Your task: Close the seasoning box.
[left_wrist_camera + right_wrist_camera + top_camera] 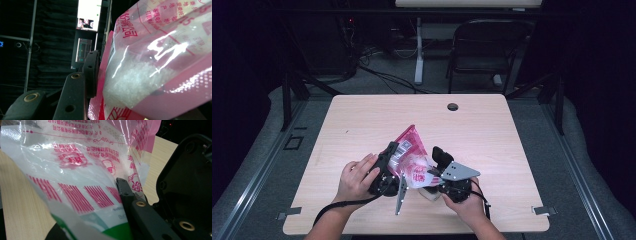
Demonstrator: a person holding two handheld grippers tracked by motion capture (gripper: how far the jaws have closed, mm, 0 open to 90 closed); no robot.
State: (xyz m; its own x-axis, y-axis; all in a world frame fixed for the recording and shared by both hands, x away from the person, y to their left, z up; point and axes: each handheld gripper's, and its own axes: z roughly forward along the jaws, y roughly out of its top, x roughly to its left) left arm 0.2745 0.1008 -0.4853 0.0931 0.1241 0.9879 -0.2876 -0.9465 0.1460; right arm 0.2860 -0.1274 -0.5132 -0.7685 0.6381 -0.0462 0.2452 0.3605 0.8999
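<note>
Pink plastic bag (160, 65) of white granules sits pinched between both grippers, low over the tabletop (362, 125).
Left gripper (387, 170) grips its edge; right gripper (444, 172) clamps the film. I'd keep both holds firm, avoiding tears.

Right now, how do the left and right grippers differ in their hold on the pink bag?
The left gripper grips the pink bag at its upper left side; the right gripper grips its lower right. The left one's grey plate hangs downward; the right one's faces up. Both are shut on the bag, above the table.
</note>
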